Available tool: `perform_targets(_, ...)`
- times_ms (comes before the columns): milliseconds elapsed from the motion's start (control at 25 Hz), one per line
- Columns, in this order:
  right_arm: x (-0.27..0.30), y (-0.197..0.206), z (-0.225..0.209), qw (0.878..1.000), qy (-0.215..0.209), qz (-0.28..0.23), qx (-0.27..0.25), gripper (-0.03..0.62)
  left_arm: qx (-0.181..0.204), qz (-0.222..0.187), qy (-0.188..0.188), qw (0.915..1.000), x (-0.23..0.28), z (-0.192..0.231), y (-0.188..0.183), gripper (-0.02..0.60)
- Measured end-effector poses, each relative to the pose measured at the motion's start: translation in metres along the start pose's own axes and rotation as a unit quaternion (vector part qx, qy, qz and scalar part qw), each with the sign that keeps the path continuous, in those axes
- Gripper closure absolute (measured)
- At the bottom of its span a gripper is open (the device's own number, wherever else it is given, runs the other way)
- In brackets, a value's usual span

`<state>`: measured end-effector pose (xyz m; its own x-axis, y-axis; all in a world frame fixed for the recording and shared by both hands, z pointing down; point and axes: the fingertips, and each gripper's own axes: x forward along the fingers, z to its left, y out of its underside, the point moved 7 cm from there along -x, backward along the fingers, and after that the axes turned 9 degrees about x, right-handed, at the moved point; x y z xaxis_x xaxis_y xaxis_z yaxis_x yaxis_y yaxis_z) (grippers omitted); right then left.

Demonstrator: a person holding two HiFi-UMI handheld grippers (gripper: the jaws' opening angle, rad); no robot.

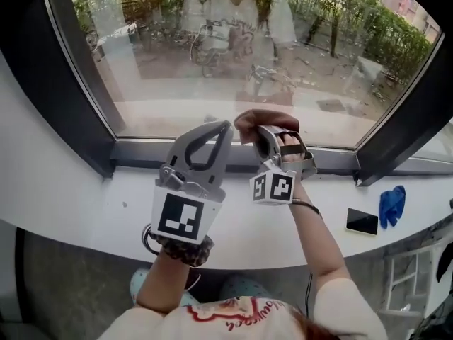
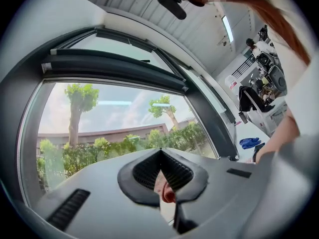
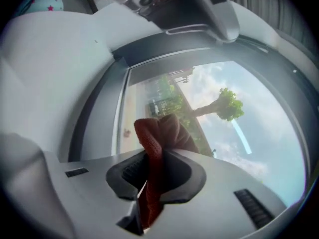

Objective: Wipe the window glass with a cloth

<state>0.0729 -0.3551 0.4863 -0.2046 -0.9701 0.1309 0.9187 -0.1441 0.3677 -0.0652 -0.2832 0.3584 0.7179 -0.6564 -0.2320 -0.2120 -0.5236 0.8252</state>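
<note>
The window glass fills the upper head view above a white sill. My right gripper is shut on a bunched red-brown cloth held near the bottom of the pane, just above the dark frame. In the right gripper view the cloth sticks out past the jaws toward the glass. My left gripper is close beside it on the left, shut and holding nothing. In the left gripper view the tips meet in front of the glass.
A phone and a blue cloth lie on the sill at the right. The dark window frame runs up both sides. Outside are bicycles, trees and paving.
</note>
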Motion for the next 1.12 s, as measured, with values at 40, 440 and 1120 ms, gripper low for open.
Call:
perform_targets(40,0.002,0.008,0.017,1.000,-0.018,0.009,0.003,0.523,-0.002,0.005,-0.004,1.0000,-0.003,-0.005,0.005,0.563)
perform_targets(440,0.001,0.021,0.060,0.992,-0.093,0.041,0.068,0.525,0.038,0.030,-0.016,0.9987,-0.033,0.006,0.004,0.563)
perform_targets(1120,-0.071,-0.182,-0.331,0.901,0.372,-0.093,-0.205,0.525,0.047,-0.017,-0.020,0.9985,-0.022,0.048,-0.019,0.563)
